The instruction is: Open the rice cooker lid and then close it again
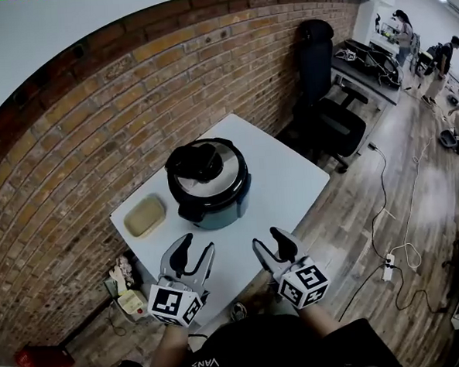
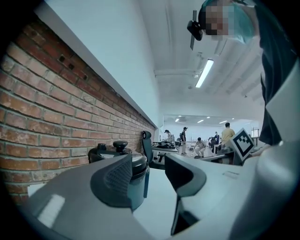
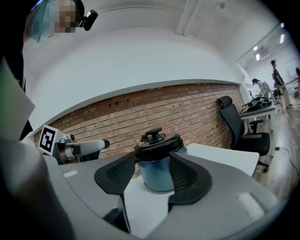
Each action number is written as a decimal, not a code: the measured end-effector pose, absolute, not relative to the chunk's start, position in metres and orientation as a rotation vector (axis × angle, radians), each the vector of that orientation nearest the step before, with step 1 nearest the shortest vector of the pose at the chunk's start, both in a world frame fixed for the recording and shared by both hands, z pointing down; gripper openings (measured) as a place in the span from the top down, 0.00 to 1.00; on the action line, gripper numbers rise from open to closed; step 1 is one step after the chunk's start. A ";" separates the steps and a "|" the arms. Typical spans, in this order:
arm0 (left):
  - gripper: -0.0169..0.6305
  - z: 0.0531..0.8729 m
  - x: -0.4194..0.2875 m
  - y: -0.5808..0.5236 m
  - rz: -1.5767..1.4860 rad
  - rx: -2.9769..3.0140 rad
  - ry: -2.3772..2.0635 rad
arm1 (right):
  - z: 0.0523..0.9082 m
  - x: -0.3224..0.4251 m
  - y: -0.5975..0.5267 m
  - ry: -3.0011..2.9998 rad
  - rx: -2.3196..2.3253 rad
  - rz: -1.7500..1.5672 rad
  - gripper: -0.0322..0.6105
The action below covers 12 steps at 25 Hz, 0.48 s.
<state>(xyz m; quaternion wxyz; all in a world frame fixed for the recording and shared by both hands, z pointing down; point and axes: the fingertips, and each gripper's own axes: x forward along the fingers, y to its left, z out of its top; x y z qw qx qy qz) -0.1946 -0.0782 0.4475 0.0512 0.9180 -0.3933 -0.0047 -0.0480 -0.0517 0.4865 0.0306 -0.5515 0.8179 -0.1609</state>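
Brick wall [image 1: 94,133] is backing the white tabletop [image 1: 291,183] where the rice cooker [image 1: 209,184] is sitting shut, while the left gripper [image 1: 198,247] and right gripper [image 1: 268,240] are hovering just short of it, jaws apart and empty, likely aiming for its lid.

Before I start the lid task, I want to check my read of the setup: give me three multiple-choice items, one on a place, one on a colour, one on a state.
1. In the head view, where is the beige dish relative to the rice cooker? A) on top of it B) left of it, on the table C) right of it
2. The cooker's body is A) red B) yellow C) blue-grey
3. The cooker's lid is A) shut B) swung up C) off, lying aside
Key: 1 B, it lies apart at the cooker's left; 2 C, the right gripper view shows its blue-grey wall; 3 A, it sits flat on the pot.
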 end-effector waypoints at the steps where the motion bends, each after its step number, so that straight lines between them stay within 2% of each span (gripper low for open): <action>1: 0.68 0.447 -0.194 -0.083 -0.009 2.792 -1.212 | 0.488 -0.047 -0.059 2.529 -1.689 -0.499 0.61; 12: 0.68 0.440 -0.191 -0.147 0.051 2.639 -1.555 | 0.490 -0.023 -0.153 2.737 -1.436 -0.528 0.61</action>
